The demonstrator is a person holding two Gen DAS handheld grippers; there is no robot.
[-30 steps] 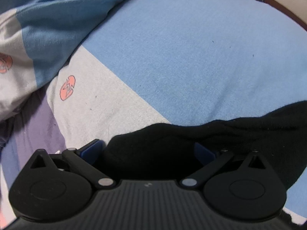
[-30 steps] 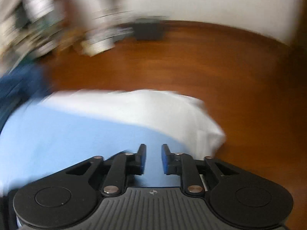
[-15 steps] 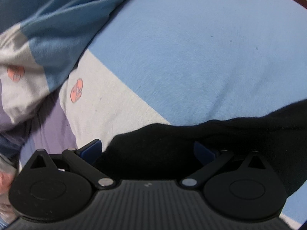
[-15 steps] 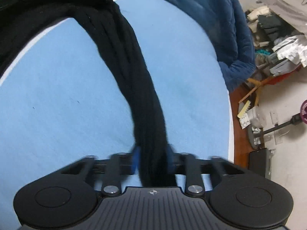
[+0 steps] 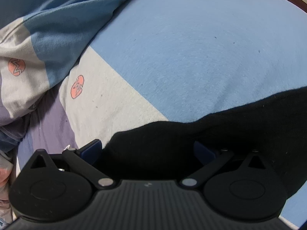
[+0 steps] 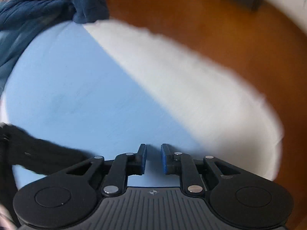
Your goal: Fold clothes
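Black garment (image 5: 172, 143), light-blue and white sheet (image 5: 191, 57) with orange-pink emblems, navy quilt (image 6: 38, 9), brown floor (image 6: 211, 28)

Black garment (image 5: 220, 134) on blue bedsheet (image 5: 191, 48).

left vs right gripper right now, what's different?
The left gripper has its jaws spread wide with the black garment bunched between them; the right gripper has its jaws close together, a narrow gap, nothing in it. The left view is sharp, the right is motion-blurred. Both sit over the light blue bedsheet.
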